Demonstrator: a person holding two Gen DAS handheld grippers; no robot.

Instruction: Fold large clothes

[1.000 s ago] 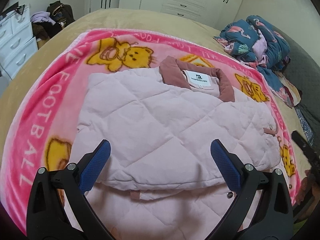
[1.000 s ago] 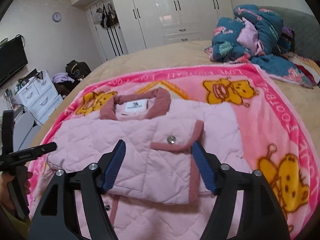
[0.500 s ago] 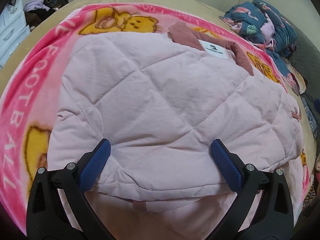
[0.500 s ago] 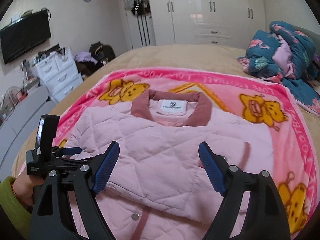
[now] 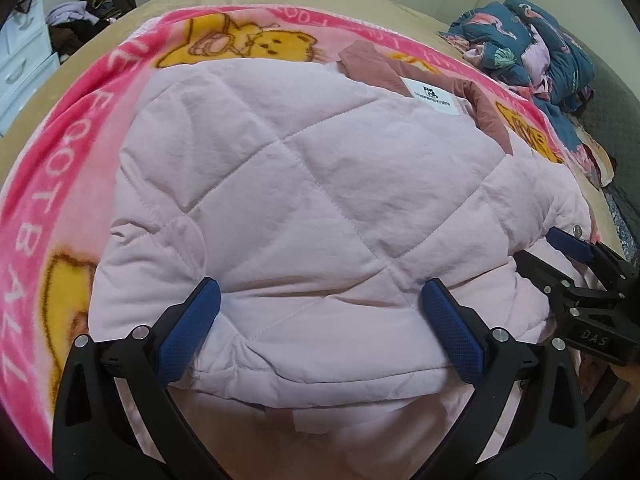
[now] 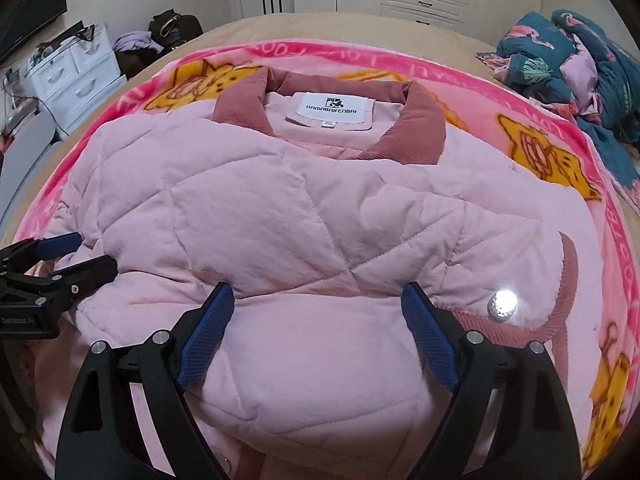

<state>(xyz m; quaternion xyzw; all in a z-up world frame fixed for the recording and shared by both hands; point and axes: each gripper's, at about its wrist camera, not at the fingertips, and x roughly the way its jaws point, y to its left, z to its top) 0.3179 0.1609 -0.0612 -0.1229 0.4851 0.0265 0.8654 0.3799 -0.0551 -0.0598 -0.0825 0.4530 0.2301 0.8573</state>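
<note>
A pale pink quilted jacket (image 5: pixel 304 184) with a dusty-rose collar and a white label lies on a pink bear blanket (image 5: pixel 56 152), its sides folded in. It also fills the right wrist view (image 6: pixel 312 216). My left gripper (image 5: pixel 320 304) is open, its blue pads astride the near folded edge on the jacket's left side. My right gripper (image 6: pixel 318 300) is open, its pads astride the near folded edge on the right side, beside a silver snap (image 6: pixel 502 303). Each gripper shows in the other's view: the right one (image 5: pixel 576 256), the left one (image 6: pixel 60 256).
The blanket (image 6: pixel 560 136) covers a tan bed. A heap of dark blue patterned clothes (image 6: pixel 580 68) lies at the bed's far right. White drawers (image 6: pixel 76 76) and bags stand on the floor at left, white wardrobes behind.
Both grippers have moved forward and down onto the jacket's near folded edge, so the jacket now fills both views. Both stayed open.
</note>
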